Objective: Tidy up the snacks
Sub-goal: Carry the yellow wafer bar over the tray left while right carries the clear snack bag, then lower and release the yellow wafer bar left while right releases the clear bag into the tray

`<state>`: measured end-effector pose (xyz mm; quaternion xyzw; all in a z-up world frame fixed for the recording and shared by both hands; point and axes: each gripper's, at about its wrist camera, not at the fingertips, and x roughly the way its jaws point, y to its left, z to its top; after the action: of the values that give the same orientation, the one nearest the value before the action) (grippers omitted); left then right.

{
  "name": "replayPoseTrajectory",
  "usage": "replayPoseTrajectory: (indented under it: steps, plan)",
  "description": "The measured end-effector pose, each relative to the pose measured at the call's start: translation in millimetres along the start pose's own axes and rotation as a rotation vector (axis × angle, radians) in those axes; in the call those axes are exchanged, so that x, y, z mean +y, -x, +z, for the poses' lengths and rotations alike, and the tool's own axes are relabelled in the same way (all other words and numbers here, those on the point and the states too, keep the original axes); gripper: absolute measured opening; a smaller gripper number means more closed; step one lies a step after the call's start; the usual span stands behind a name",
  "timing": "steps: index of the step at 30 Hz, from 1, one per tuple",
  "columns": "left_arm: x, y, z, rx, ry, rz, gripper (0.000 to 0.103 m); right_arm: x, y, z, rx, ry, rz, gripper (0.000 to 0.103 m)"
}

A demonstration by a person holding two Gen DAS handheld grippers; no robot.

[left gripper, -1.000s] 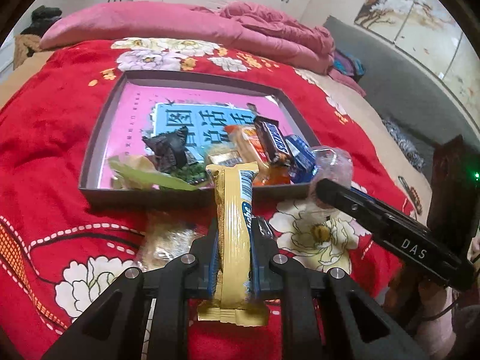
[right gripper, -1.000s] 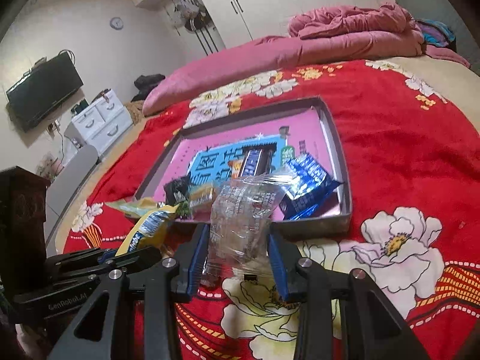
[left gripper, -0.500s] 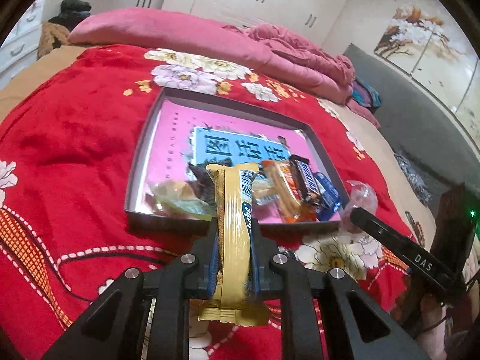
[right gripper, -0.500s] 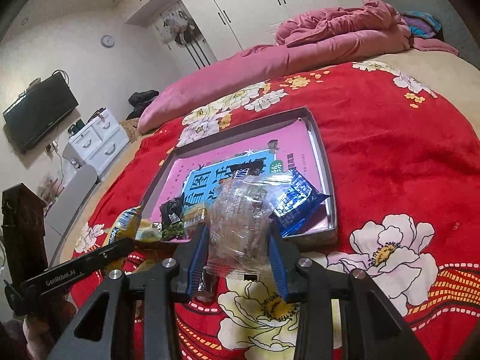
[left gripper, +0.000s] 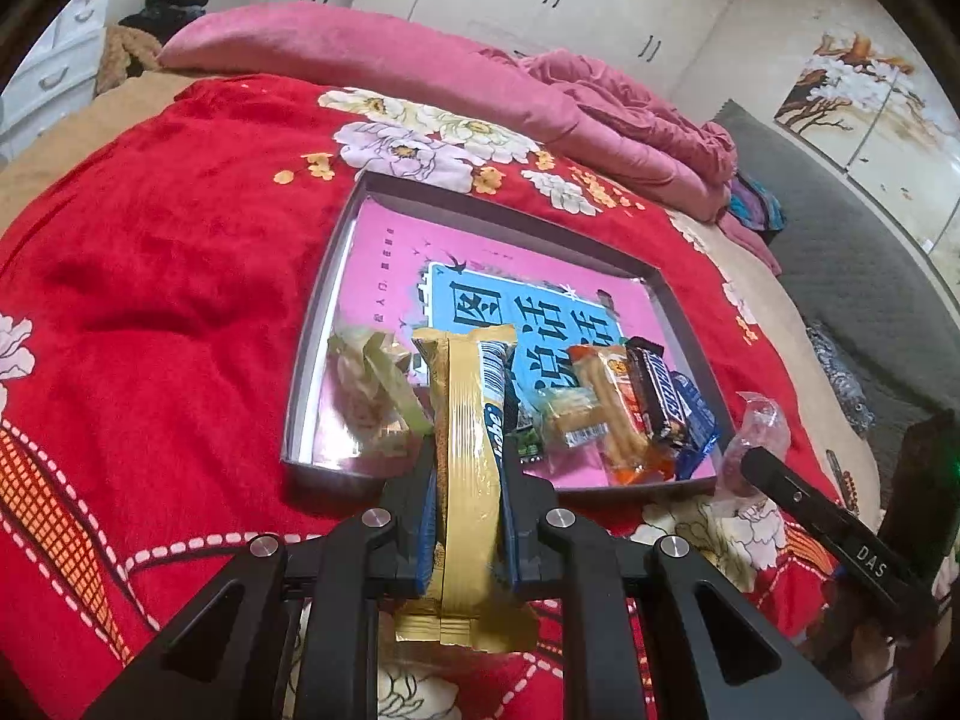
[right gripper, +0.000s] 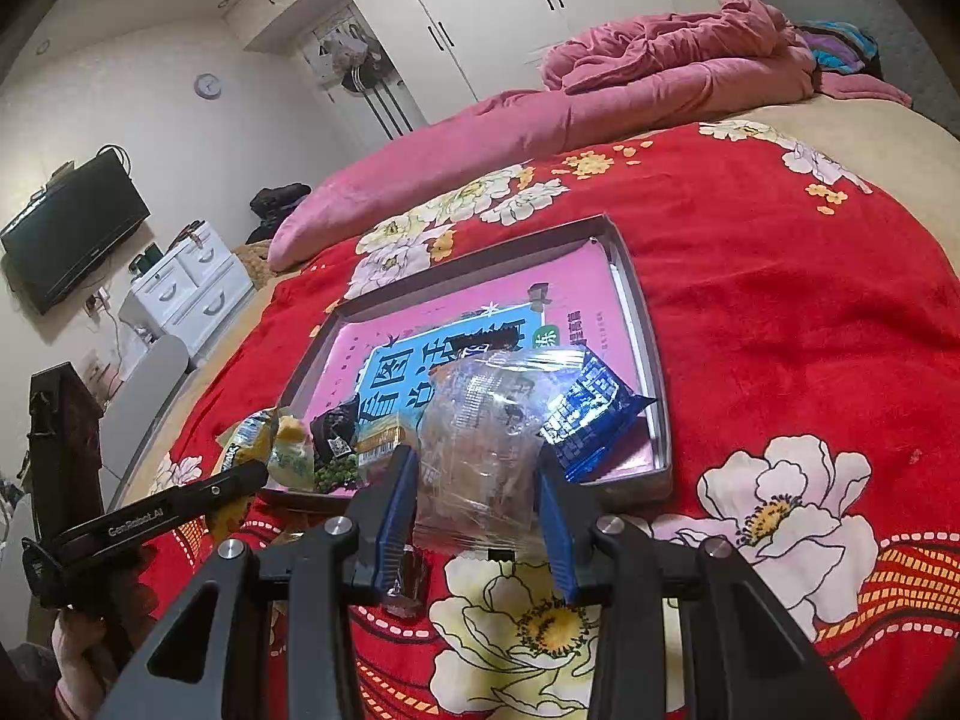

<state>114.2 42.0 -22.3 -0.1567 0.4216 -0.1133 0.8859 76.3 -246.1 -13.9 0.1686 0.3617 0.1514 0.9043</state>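
Clamping a gold foil-wrapped snack bar with a blue-and-white label (left gripper: pixel 465 450), left claw (left gripper: pixel 467 474) holds it upright between its blue pads, bar's top end poking past the fingertips, bottom seam hanging behind them over the red floral bed blanket (left gripper: pixel 150 300). Right claw (right gripper: pixel 477 480) is clamped on a clear crinkly plastic snack packet (right gripper: pixel 480 438), pads pressing both sides.

Just ahead of both claws: shallow grey cardboard box tray with a pink and blue printed base (left gripper: pixel 336 276) lying on the blanket. Snacks are bunched at its near edge. Ahead-left of left claw, a pale green-yellow wrapped snack (left gripper: pixel 372 390). Ahead-right: small tan wrapped cake (left gripper: pixel 570 414), orange packet (left gripper: pixel 618 408), dark brown chocolate bar (left gripper: pixel 657 390), blue foil packet (left gripper: pixel 696 426) at the near right corner. From the right wrist view the blue packet sits just right of the clear packet, overlapping the tray's near rim.

Beyond the tray: rolled pink quilt (left gripper: pixel 420 60), then white wardrobe doors (right gripper: pixel 510 0).
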Motion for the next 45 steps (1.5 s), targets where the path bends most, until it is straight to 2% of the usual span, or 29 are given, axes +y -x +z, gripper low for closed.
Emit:
replayPoseTrajectory:
  steps: [11,20,45]
  plan:
    - [-1,-13,9,0.0,-0.009,0.004,0.017,-3,-6,8,-0.022,-0.012,-0.01,0.04]
    - [-8,-25,12,0.009,-0.037,0.003,0.017,-2,-14,15,-0.032,0.013,-0.052,0.04]
    - [-8,-35,16,0.017,-0.046,0.013,0.017,1,-38,22,-0.002,0.075,-0.125,0.04]
